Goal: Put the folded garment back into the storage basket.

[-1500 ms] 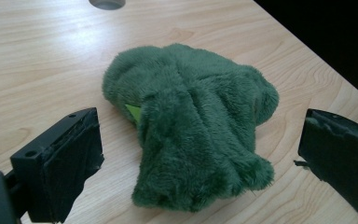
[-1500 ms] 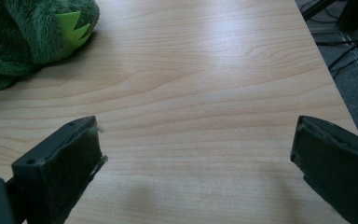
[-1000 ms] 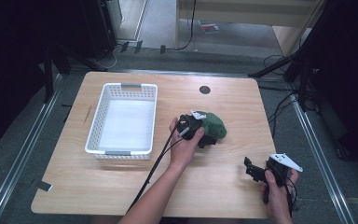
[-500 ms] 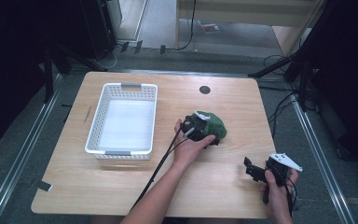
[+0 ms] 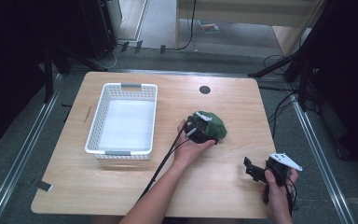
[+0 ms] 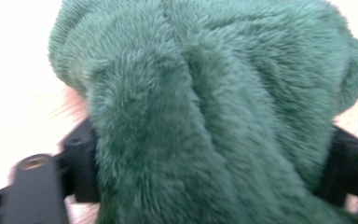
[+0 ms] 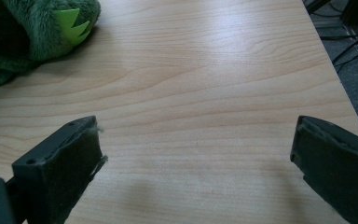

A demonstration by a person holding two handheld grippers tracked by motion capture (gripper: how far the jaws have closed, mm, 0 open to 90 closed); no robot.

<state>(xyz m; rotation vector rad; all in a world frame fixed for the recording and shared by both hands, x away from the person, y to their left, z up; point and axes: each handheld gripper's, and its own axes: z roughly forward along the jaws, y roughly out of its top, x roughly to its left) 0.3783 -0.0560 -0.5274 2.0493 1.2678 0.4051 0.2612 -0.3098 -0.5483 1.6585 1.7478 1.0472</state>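
Green plush toy (image 5: pixel 212 125) lies right of the frame's centre on the wooden table (image 5: pixel 121 186), and the left gripper (image 5: pixel 199 130) presses against its near side, its jaws around the fur (whether they truly pinch it, I cannot tell). Lower right in the frame, the right gripper (image 5: pixel 254 171) is held with jaws spread wide. A white basket (image 5: pixel 103 126) sits at the left.

Wooden table (image 5: pixel 121 186) on grey floor (image 5: pixel 18 154)
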